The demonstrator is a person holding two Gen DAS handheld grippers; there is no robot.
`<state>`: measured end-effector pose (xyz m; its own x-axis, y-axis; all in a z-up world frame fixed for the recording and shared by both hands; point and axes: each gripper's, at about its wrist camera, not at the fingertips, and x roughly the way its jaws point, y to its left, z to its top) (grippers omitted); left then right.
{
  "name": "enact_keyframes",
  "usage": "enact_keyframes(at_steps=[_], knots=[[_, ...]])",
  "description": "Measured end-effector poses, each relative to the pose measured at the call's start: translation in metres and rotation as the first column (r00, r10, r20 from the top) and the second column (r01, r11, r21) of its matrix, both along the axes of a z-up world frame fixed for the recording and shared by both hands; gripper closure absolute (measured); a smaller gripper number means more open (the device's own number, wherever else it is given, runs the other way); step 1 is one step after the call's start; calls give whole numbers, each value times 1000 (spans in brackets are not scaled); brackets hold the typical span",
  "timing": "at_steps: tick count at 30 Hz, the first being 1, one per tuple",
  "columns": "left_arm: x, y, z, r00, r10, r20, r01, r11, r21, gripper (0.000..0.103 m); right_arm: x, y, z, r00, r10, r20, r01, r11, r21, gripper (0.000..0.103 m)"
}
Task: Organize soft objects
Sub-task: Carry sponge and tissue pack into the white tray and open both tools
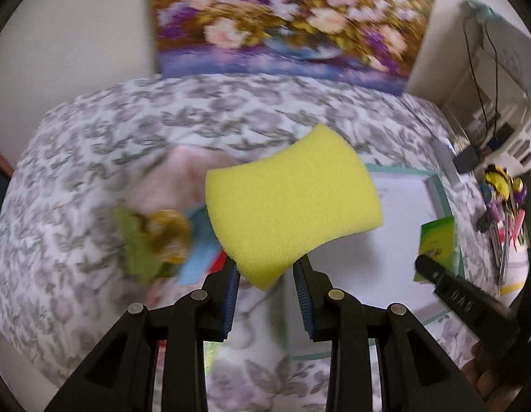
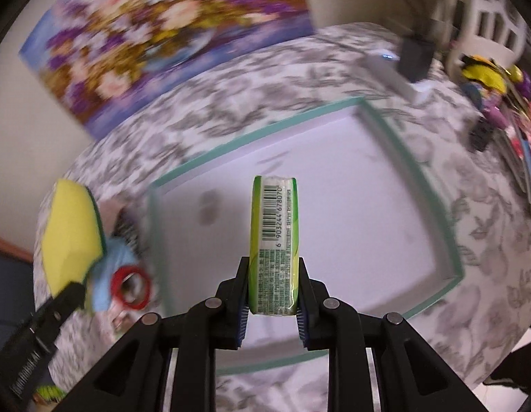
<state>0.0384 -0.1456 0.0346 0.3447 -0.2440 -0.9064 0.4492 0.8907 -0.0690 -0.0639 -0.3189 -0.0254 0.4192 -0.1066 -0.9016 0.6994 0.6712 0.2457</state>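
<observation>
The left gripper [image 1: 267, 267] is grasping a yellow sponge [image 1: 293, 206] by its near lower corner; the two blue pads are pressing on it from both sides, and most of the sponge is sticking out ahead of the fingers and up to the right, lifted above the patterned cloth [image 1: 93, 137]. In the right wrist view this same sponge is showing a thin green backing. Below and to the left of the left gripper, a blurred heap of soft things [image 1: 162, 240] is lying on the cloth.

The right gripper [image 2: 274, 288] is clenching a green tissue pack [image 2: 274, 243], which is standing on edge between the jaws with its barcode side facing the camera. The pack is reaching straight ahead of the fingertips. Under and beyond it, a white tray with teal rim [image 2: 437, 206] is lying on the cloth. A red ring [image 2: 131, 288] is lying to the left of the right gripper, just beside the tray's left rim.
</observation>
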Motion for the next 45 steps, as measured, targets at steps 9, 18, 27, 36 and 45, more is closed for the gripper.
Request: enact_keyframes(at_steps=[9,18,27,36,45], knots=[[-1,-54,-35,997,-73,-40,75,997,26,70,-23,-61,-17,990,-132,-43,131,991,-21,79],[2,-80,-53,992,-110,-58,112,993,42,69,-18,-67,-15,991,-126,-37,124,991,-49,79],[11,-92,-55,993,-114,-39,116,992,48,69,-16,-66,-4,993,-117,-6,116,990,-75,78],[16,-95,-62,993,-107,-51,109,992,57,67,-15,-65,-2,994,-110,1,110,991,-78,78],[18,-92,-57,994,-80,-70,85,994,62,39,-17,-64,8,995,-99,-12,97,988,-119,39]])
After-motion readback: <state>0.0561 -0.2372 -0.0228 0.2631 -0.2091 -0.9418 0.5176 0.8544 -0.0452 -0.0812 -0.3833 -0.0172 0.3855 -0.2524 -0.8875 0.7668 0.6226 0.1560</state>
